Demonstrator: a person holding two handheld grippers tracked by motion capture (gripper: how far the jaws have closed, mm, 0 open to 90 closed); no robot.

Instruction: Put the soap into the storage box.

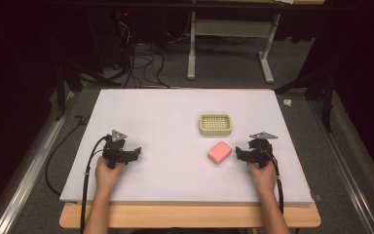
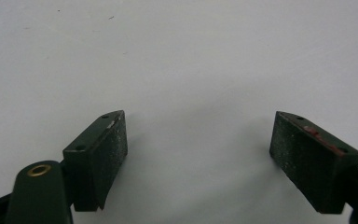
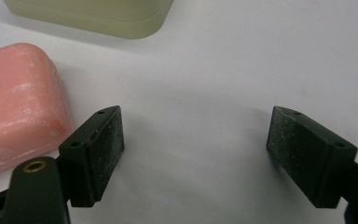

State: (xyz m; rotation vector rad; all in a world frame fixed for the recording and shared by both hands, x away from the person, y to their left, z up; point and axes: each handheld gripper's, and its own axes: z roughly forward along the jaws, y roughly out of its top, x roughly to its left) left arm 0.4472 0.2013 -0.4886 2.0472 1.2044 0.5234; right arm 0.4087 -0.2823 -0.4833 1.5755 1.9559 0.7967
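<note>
- White board [image 1: 175, 146] covered the wooden table, with dark floor, cables and a grey stand's legs behind it.
- Near the board's right side lay a pink soap bar [image 1: 219, 152], flat and at a slant, just in front of a cream slotted soap dish [image 1: 215, 124] but apart from it.
- Just right of the bar rested the right gripper [image 1: 237, 155], its jaws wide apart with nothing between them; in the right gripper view the soap bar [image 3: 18, 102] sat just outside one jaw, not clamped.
- Well apart on the left side, the left gripper [image 1: 135, 152] rested on bare board, its jaws likewise spread wide and empty.
</note>
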